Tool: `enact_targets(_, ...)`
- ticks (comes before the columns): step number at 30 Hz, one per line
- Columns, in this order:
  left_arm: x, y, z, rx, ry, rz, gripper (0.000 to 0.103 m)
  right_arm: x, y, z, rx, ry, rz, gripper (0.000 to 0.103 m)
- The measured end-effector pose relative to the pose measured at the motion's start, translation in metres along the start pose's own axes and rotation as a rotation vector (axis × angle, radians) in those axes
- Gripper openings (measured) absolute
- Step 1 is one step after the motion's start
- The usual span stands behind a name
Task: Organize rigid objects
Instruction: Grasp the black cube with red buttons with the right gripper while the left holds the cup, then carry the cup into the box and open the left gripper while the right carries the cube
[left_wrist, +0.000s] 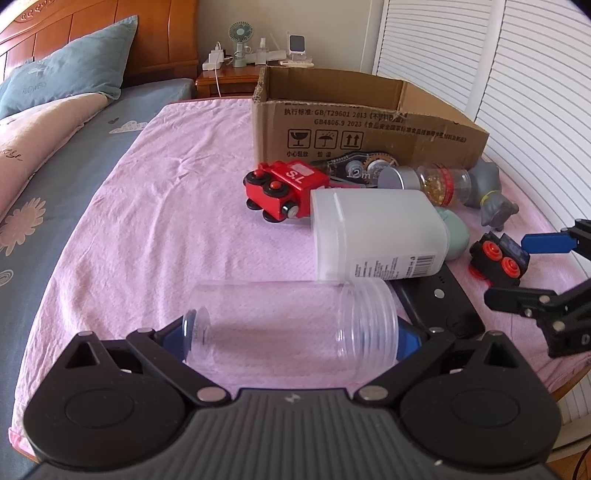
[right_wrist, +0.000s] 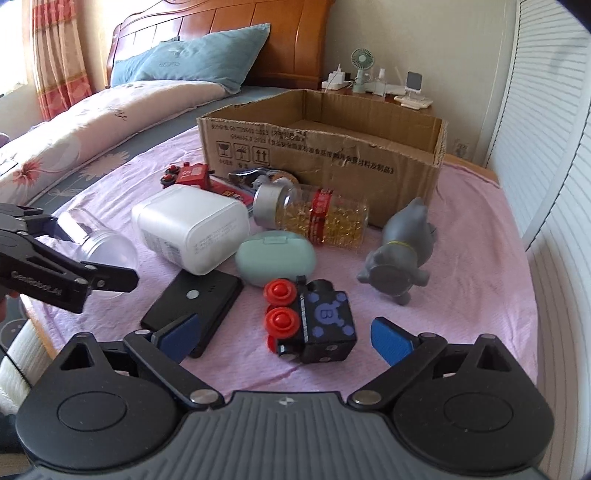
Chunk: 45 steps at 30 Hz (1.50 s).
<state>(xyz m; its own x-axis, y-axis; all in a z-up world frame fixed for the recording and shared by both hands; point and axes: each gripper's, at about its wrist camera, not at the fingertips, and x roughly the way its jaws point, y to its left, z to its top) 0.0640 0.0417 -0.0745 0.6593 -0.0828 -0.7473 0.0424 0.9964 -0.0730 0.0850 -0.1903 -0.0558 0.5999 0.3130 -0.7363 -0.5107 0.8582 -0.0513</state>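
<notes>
In the left wrist view the left gripper (left_wrist: 293, 334) has its blue pads closed end to end on a clear plastic jar (left_wrist: 291, 325) lying sideways on the pink cloth (left_wrist: 166, 229), just before a white container (left_wrist: 373, 236). In the right wrist view the right gripper (right_wrist: 293, 338) hangs wide apart and empty around a black toy train (right_wrist: 310, 319), short of the cardboard box (right_wrist: 332, 162).

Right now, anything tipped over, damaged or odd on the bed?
Yes. The red train lies tipped with wheels showing, and the capsule bottle, white container and clear jar all lie on their sides. The cardboard box has torn, ragged edges. Nothing spilled.
</notes>
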Motion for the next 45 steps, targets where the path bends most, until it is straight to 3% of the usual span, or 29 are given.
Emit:
enact_targets(2, 0.000, 0.000, 0.000, 0.001, -0.004, 0.000, 0.099, 0.006, -0.005, 0.001, 0.017, 0.003, 0.002, 0.081)
enact_targets(11, -0.004, -0.004, 0.002, 0.013, -0.024, 0.027, 0.098, 0.012, -0.003, -0.005, 0.035, -0.032, -0.022, 0.060)
enact_targets(15, -0.004, -0.004, 0.003, 0.014, -0.028, 0.041, 0.092, 0.013, -0.004, -0.006, 0.029, -0.037, -0.020, 0.058)
enact_targets(23, -0.003, -0.003, 0.008, 0.027, -0.010, 0.019, 0.091, 0.008, -0.002, -0.001, 0.031, -0.006, -0.054, 0.055)
enact_targets(31, -0.014, -0.002, 0.026, 0.121, 0.026, -0.028, 0.091, -0.005, -0.009, 0.011, 0.038, 0.015, -0.049, 0.055)
enact_targets(36, -0.024, 0.000, 0.052, 0.181, 0.050, -0.076, 0.091, -0.021, -0.017, 0.029, 0.047, -0.005, -0.042, 0.055)
enact_targets(45, -0.026, -0.007, 0.140, 0.248, -0.029, -0.112, 0.091, -0.042, -0.033, 0.081, 0.020, -0.099, -0.056, 0.055)
